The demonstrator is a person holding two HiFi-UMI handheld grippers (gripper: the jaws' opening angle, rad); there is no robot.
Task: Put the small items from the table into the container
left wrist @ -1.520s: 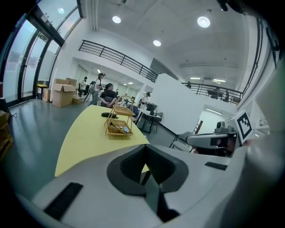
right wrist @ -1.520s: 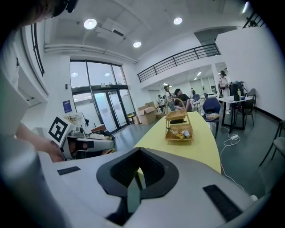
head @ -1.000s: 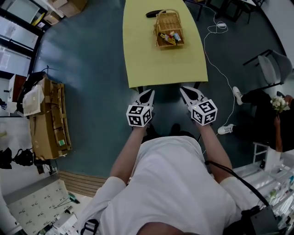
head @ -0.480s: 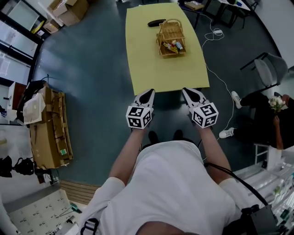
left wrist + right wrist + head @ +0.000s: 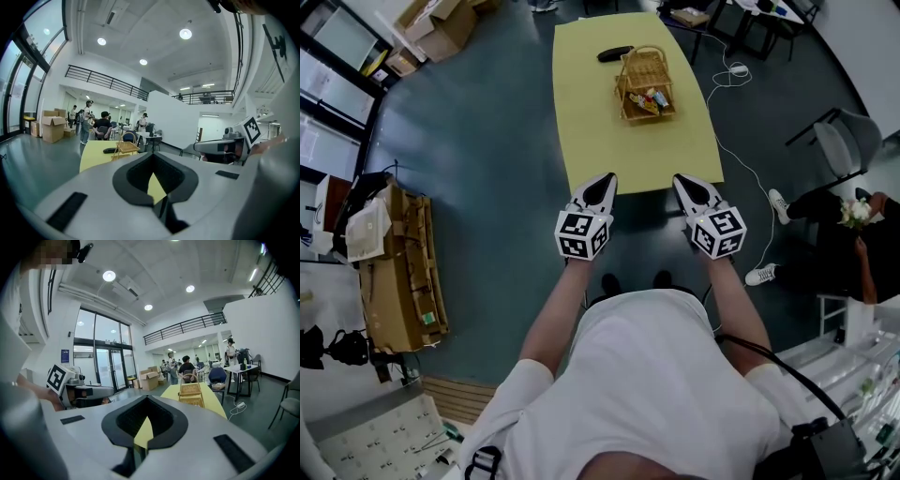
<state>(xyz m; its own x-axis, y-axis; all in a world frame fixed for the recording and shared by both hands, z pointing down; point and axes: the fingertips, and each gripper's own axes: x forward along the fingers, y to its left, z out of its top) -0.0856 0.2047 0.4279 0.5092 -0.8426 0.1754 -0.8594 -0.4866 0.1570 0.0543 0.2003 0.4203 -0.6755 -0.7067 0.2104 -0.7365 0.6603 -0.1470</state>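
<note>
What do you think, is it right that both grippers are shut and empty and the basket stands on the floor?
Not quite. The basket stands on the yellow table, not the floor, as the head view shows. The left gripper and right gripper are indeed shut and empty.

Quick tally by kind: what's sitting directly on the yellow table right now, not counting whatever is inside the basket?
Wicker basket: 1
Black flat object: 1
Total: 2
</note>
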